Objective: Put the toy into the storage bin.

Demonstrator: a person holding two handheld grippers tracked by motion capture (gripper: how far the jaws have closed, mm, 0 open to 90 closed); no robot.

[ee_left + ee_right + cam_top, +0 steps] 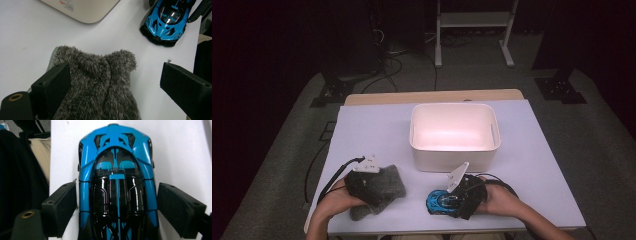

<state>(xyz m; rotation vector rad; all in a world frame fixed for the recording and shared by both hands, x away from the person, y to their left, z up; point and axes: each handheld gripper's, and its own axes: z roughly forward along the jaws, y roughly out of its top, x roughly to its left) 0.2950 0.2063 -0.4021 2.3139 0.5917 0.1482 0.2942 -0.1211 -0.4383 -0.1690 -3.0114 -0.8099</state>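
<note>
A grey fluffy cloth piece [389,182] lies at the table's front left. My left gripper [371,186] hovers over it, held in a hand. In the left gripper view the jaws stand wide open: the left pad [53,87] rests against the fluffy cloth [100,82], while the other pad [185,85] is over bare table. A blue and black toy car [437,202] sits at the front, right of centre. My right gripper [451,200] straddles it. In the right gripper view the car [116,182] lies lengthwise between the open pads [62,207], which sit close to its sides.
A white plastic bin [417,135], empty, stands in the middle of the white table [372,130], just behind both grippers. Its corner [82,10] shows in the left gripper view, as does the car [166,21]. The table's front edge is close behind the hands.
</note>
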